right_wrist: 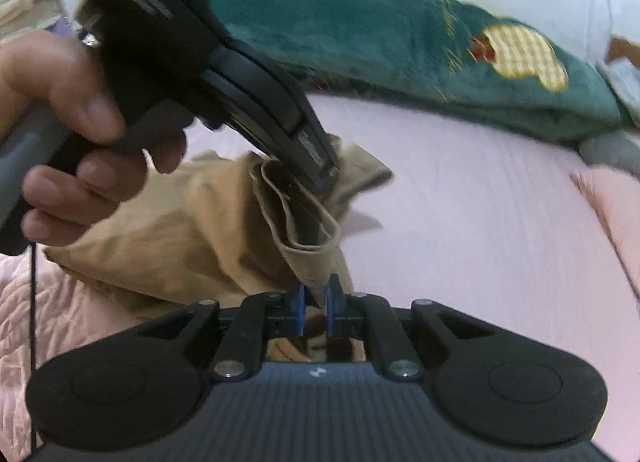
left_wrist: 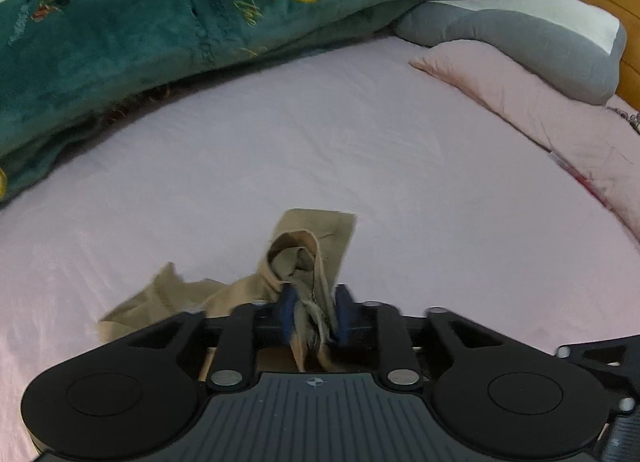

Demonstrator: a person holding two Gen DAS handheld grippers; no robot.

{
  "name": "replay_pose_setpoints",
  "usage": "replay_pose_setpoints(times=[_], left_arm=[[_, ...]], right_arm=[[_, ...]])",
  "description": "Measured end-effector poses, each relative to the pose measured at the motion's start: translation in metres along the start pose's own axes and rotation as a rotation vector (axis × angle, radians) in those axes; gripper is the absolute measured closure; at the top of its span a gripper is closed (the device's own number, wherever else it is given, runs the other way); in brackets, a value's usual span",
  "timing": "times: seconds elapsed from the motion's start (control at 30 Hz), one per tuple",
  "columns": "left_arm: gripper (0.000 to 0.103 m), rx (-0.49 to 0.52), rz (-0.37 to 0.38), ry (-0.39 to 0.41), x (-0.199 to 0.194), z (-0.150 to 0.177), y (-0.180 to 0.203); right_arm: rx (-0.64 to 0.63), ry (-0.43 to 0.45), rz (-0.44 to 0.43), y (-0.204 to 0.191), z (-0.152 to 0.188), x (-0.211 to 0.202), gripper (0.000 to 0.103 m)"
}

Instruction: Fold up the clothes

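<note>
Smooth pink bedsheet (left_wrist: 320, 134), crumpled tan garment (right_wrist: 180, 222) pinched by left gripper (left_wrist: 316, 314) and right gripper (right_wrist: 316, 302) fingers

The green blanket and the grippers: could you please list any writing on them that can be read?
Green blanket: gold embroidered script, too blurred to read.
Left gripper, as the right wrist view shows it: pale printed marks on its black body, blurred and unreadable.
Right gripper: only a small logo, no words.

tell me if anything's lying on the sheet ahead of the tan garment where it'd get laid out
Nothing visible. The pink sheet ahead of the tan garment is bare; the green blanket and pillows sit at the far edges.
</note>
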State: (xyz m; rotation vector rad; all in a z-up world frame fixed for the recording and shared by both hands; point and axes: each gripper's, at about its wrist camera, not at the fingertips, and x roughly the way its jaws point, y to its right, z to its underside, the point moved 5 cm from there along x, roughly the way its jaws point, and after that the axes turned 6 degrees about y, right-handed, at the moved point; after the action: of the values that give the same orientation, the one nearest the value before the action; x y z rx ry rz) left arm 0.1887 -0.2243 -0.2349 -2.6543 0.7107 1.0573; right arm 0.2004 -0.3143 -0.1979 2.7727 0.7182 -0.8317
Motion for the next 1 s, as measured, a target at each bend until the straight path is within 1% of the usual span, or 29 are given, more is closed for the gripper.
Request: replay_pose_setpoints(times=[0.03, 0.13, 0.23, 0.3, 0.37, 0.43, 0.47, 0.5, 0.53, 0.57, 0.6, 0.67, 0.73, 0.83, 0.93, 1.0], left_arm=[[0.059, -0.006, 0.005, 0.007, -0.001, -0.002, 0.001], [0.056, -0.006, -0.014, 0.061, -0.014, -0.013, -0.002], [0.053, -0.025, -0.026, 0.105, -0.034, -0.022, -0.013], [0.053, -0.034, -0.044, 0.100, -0.046, -0.004, -0.026], [0.053, -0.044, -0.062, 0.095, -0.058, 0.014, -0.039], [0.053, -0.053, -0.080, 0.090, -0.070, 0.032, -0.052], [0.053, -0.057, -0.089, 0.088, -0.076, 0.041, -0.058], [0.053, -0.062, -0.098, 0.085, -0.082, 0.051, -0.065], [0.053, -0.067, -0.107, 0.083, -0.088, 0.060, -0.071], [0.053, -0.071, -0.116, 0.080, -0.094, 0.069, -0.078], [0.053, -0.076, -0.125, 0.078, -0.100, 0.078, -0.084], [0.053, -0.085, -0.143, 0.073, -0.112, 0.096, -0.097], [0.053, -0.089, -0.162, 0.067, -0.120, 0.113, -0.108], [0.053, -0.068, -0.163, 0.059, -0.107, 0.120, -0.108], [0.053, -0.076, -0.168, 0.030, -0.081, 0.120, -0.115], [0.053, -0.089, -0.167, 0.003, -0.062, 0.122, -0.123]], right_arm=[[0.009, -0.002, 0.008, 0.004, 0.004, -0.003, 0.093], [0.025, -0.011, 0.041, 0.011, 0.011, -0.008, 0.089], [0.031, -0.017, 0.088, 0.015, 0.012, -0.012, 0.088], [0.037, -0.021, 0.119, 0.019, 0.009, -0.018, 0.088], [0.046, -0.006, 0.139, 0.021, 0.003, -0.024, 0.088], [0.046, 0.015, 0.151, 0.021, -0.004, -0.030, 0.085], [0.030, 0.024, 0.145, 0.015, -0.007, -0.033, 0.081], [0.012, 0.031, 0.134, 0.007, -0.010, -0.032, 0.075], [-0.005, 0.037, 0.122, -0.001, -0.012, -0.029, 0.070], [-0.018, 0.042, 0.109, -0.010, -0.015, -0.024, 0.060], [-0.029, 0.047, 0.096, -0.018, -0.018, -0.017, 0.055], [-0.051, 0.058, 0.069, -0.036, -0.024, -0.004, 0.050], [-0.072, 0.069, 0.043, -0.054, -0.029, 0.009, 0.050], [-0.094, 0.070, -0.009, -0.069, -0.042, 0.035, 0.050], [-0.136, 0.059, -0.041, -0.081, -0.052, 0.060, 0.050], [-0.136, 0.012, -0.039, -0.075, -0.049, 0.081, 0.050]])
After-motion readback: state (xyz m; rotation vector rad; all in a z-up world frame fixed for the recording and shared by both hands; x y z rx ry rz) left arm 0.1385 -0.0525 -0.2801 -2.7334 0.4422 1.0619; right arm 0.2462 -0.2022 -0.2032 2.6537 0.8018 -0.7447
